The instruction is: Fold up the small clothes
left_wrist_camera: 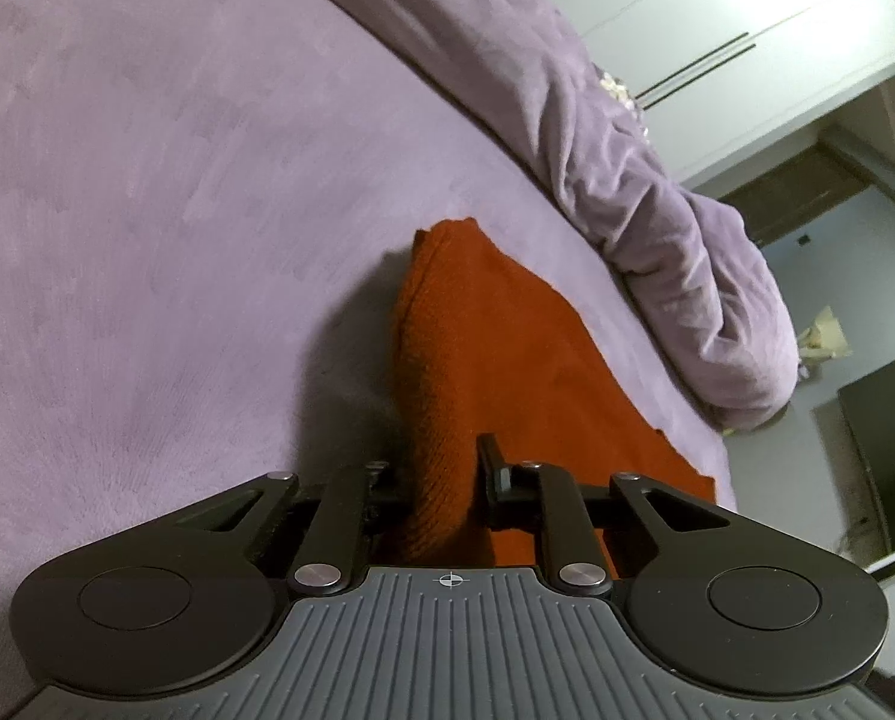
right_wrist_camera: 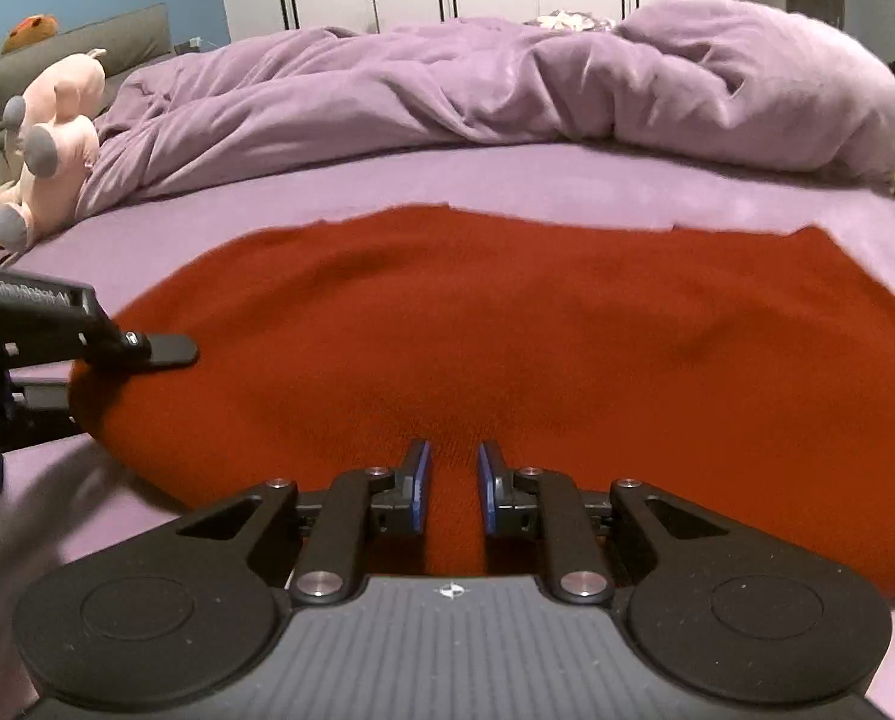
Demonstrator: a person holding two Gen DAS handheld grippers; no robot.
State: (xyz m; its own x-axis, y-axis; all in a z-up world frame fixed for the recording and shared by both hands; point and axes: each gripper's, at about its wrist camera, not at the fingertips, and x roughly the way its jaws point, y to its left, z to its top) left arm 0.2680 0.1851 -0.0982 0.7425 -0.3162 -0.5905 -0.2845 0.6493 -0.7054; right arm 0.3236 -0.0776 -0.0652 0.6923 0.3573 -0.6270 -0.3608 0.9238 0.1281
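Rust-red knitted cloth [right_wrist_camera: 507, 324] lies spread on the lilac sheet of the bed [right_wrist_camera: 567, 180], its near edge gathered up towards both tools. In the left wrist view the left gripper [left_wrist_camera: 441, 474] has a raised fold of the red knit packed between its jaws, which stand close together and press on it from both sides. In the right wrist view the right gripper [right_wrist_camera: 453, 480] has its blue-lined fingers [right_wrist_camera: 423, 480] set narrowly apart, with a ridge of the same cloth filling the gap between them, so these jaws grip the cloth too. The left tool shows at the left edge of that view, its finger lying on the cloth's left end. A crumpled lilac duvet [right_wrist_camera: 447, 84] lies heaped behind the cloth, and a pink plush toy [right_wrist_camera: 57, 126] sits at the duvet's left end.
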